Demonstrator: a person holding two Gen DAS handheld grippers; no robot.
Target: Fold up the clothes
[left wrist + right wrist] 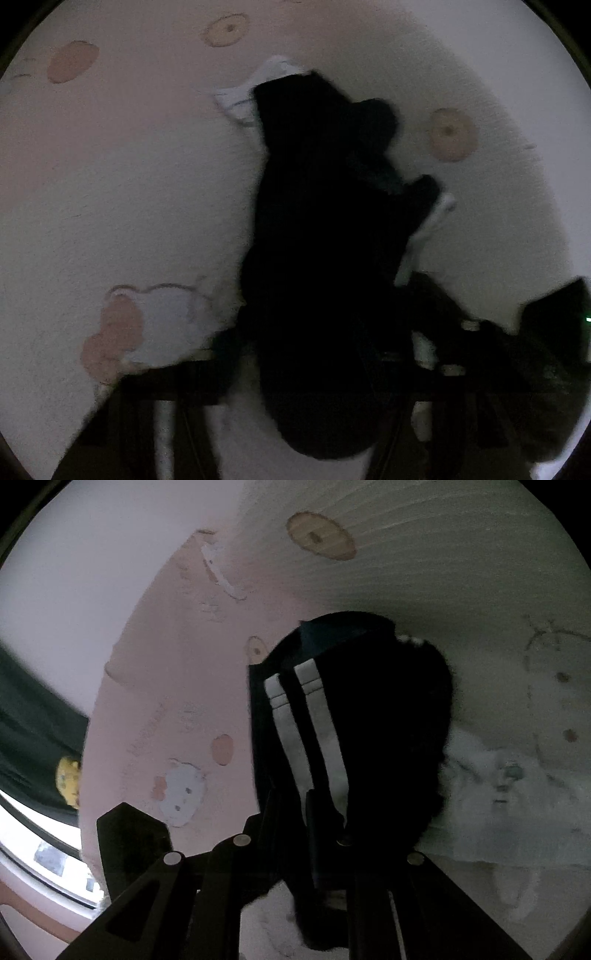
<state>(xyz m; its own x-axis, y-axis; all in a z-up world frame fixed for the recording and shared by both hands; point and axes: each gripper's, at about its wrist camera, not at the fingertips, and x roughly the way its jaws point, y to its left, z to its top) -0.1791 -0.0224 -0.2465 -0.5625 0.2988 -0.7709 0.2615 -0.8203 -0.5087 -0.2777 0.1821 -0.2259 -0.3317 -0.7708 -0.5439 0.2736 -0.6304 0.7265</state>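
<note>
Down on a pale bedspread (129, 192) printed with cartoon cats and small round shapes lies the black garment (325, 240), bunched and partly folded over itself. Seen from the left wrist, it runs as a long dark mass up the middle of the cover, with bits of white trim showing at its far end and along its right side. Its near end reaches back between the fingers of the left gripper (325, 387), but that view is dark and blurred, so I cannot tell whether the pads press on the cloth or stand off it.

From the right wrist, the same black garment (388, 720) shows two white stripes (295, 720) running along it toward the camera. The right gripper (295, 819) has its fingers drawn close together, and the striped part of the cloth is pinched between them.

Beyond the garment, the bedspread (166, 672) turns pink toward its left side, where a cat face (183, 794) is printed. Past that left edge are dark green cloth (33, 720) with a small yellow figure (68, 781) on it and a bright strip low in the corner.
</note>
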